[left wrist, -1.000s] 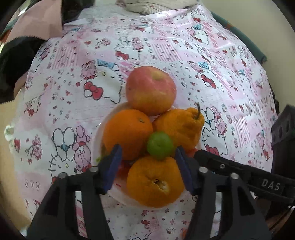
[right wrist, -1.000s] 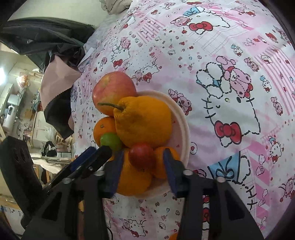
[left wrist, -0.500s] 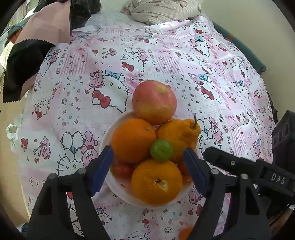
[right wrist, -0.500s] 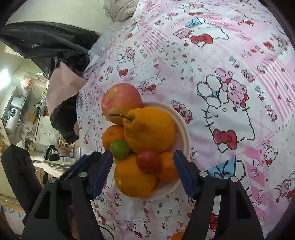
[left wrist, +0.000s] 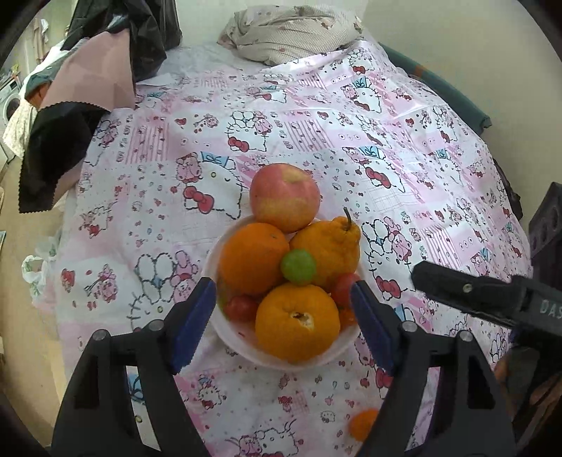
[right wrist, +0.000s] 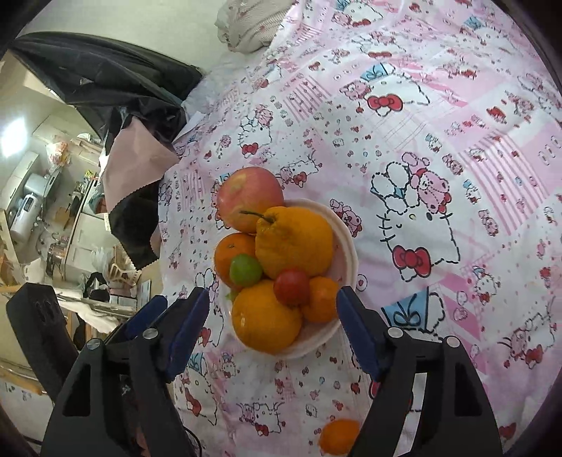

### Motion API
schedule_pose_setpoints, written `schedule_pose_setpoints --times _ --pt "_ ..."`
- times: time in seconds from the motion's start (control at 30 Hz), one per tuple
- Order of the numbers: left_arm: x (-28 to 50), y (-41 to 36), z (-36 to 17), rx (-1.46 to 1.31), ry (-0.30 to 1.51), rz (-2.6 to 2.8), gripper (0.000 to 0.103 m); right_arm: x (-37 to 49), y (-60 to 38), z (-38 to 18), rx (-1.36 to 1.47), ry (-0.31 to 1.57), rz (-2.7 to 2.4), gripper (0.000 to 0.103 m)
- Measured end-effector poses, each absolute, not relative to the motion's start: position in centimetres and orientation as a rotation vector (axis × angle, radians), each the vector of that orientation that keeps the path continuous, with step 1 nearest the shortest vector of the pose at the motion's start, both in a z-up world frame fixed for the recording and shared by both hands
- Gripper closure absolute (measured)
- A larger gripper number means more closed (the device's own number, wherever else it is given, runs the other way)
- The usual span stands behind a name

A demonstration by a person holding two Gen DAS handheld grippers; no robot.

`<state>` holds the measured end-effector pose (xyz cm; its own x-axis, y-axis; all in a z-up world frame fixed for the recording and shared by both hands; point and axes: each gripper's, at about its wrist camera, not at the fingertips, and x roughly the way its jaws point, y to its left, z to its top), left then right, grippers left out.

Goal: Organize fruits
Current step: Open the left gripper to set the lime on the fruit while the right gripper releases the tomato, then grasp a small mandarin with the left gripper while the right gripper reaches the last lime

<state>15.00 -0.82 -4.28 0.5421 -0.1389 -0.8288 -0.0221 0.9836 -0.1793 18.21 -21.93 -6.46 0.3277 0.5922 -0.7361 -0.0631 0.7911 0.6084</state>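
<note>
A white plate [left wrist: 242, 346] on the pink cartoon tablecloth holds a heap of fruit: a red apple [left wrist: 284, 197], an orange [left wrist: 251, 258], a bumpy stemmed citrus [left wrist: 328, 242], a green lime [left wrist: 298, 266], a front orange [left wrist: 296, 323] and small red tomatoes [left wrist: 240, 307]. My left gripper [left wrist: 281, 286] hovers open above the plate's near side and grips nothing. My right gripper [right wrist: 273, 292] hangs over the same plate [right wrist: 347, 246]. Its jaws are opening and no fruit is pressed between them. A small loose orange [right wrist: 339, 437] lies on the cloth near me.
Dark and pink cloths [left wrist: 80, 105] hang over the table's far left corner. A beige fabric bundle [left wrist: 288, 31] sits at the back edge. The table drops off at the left, with kitchen clutter [right wrist: 42, 211] beyond. One finger of the right gripper [left wrist: 456, 288] crosses the left wrist view.
Both grippers have risen and drawn back from the plate, and both jaws have spread wider. The small loose orange has come into view at the bottom.
</note>
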Motion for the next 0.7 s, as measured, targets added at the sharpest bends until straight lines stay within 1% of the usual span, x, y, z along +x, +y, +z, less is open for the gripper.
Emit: schedule_pose_setpoints --times 0.27,0.7 --pt "11.4 0.2 -3.2 -0.178 0.983 -0.066 0.027 14.7 -22.9 -4.3 0.474 1.129 0.471 0.026" --pt "6.3 -0.1 -3.0 -0.197 0.985 -0.061 0.027 9.3 -25.6 -3.8 0.469 1.148 0.455 0.026"
